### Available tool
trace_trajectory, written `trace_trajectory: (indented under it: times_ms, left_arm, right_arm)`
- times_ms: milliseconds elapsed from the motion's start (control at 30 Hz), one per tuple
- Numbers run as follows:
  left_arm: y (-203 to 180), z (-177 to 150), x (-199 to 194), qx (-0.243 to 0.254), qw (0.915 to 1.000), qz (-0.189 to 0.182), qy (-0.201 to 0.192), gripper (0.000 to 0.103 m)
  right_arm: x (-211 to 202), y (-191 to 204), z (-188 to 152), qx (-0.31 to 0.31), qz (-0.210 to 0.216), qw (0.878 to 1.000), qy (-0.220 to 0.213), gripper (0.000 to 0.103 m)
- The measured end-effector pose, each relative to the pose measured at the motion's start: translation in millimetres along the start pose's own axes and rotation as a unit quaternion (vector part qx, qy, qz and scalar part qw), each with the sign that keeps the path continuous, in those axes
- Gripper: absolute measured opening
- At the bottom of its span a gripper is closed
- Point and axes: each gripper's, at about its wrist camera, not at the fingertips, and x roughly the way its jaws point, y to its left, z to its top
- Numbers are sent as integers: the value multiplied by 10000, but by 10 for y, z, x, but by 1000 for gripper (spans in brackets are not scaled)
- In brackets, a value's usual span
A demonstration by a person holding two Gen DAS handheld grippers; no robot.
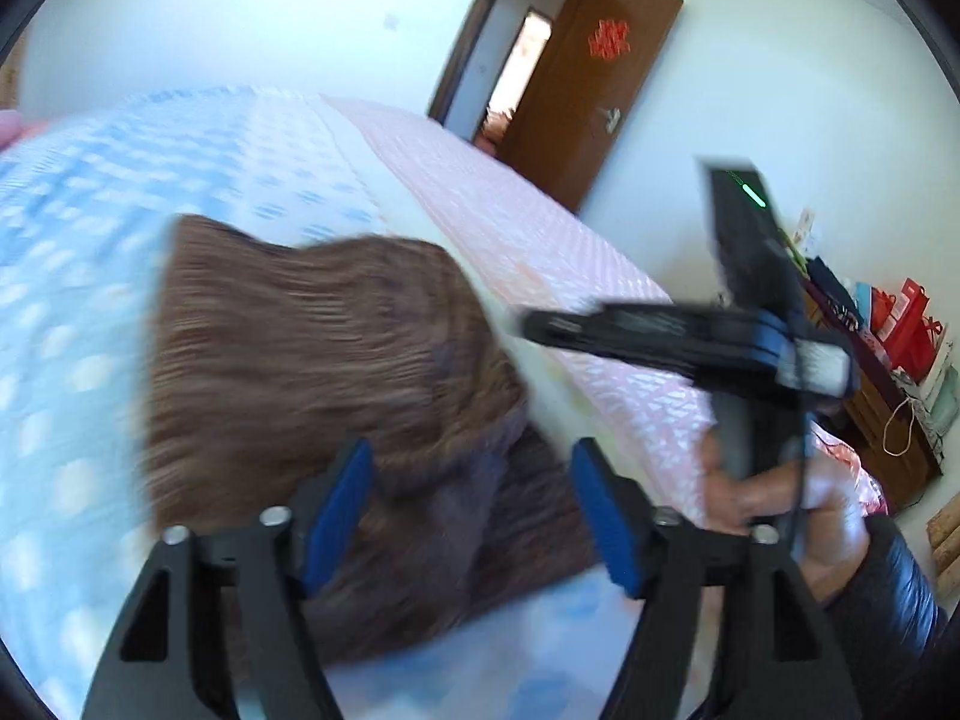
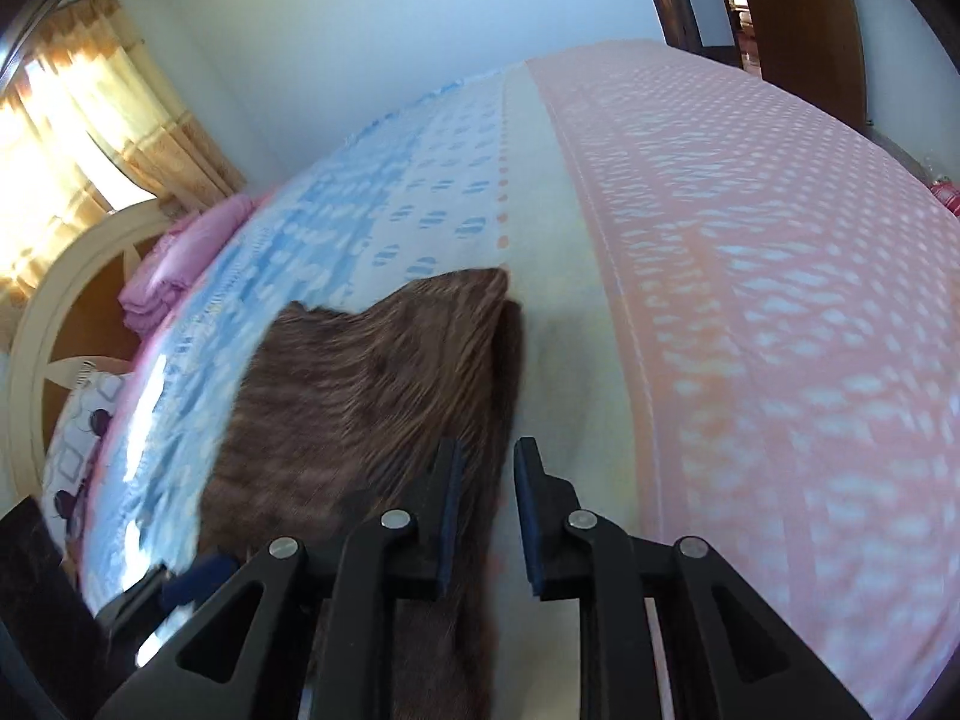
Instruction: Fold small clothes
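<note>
A brown ribbed knit garment (image 1: 312, 360) lies on the bed, partly folded; it also shows in the right wrist view (image 2: 360, 396). My left gripper (image 1: 474, 516) is open just above the garment's near edge, its blue pads (image 1: 339, 516) spread wide with nothing between them. My right gripper (image 2: 489, 516) is open with a narrow gap, over the garment's right edge, holding nothing. In the left wrist view the right gripper (image 1: 528, 324) is seen from the side, held in a hand (image 1: 780, 510) to the right of the garment. The views are blurred by motion.
The bed has a blue and white patterned sheet (image 1: 72, 276) and a pink patterned part (image 2: 780, 300). Folded pink cloth (image 2: 174, 264) lies near the headboard (image 2: 36, 324). A brown door (image 1: 576, 90) stands open. Bags (image 1: 900, 324) crowd a wooden cabinet on the right.
</note>
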Motion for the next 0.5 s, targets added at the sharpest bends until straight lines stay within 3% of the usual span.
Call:
trace_trajectory:
  times_ms: [33, 100, 167, 300, 500]
  left_arm:
    - [87, -57, -124, -22, 9999, 123, -69, 72]
    - [239, -147, -309, -135, 9989, 417, -162, 72]
    - [418, -194, -428, -331, 9975, 586, -204, 72]
    - [607, -229, -514, -610, 9938, 926, -112, 72]
    - [590, -270, -411, -237, 9917, 1267, -51, 72]
  right_arm:
    - [-108, 32, -115, 6, 68, 10000, -36, 19]
    - [-272, 111, -337, 62, 194, 9998, -65, 29]
    - [-371, 197, -517, 200, 319, 9992, -135, 52]
    - [-402, 353, -694, 412, 537, 9976, -144, 55]
    - [-510, 478, -646, 553, 258, 9969, -492, 55]
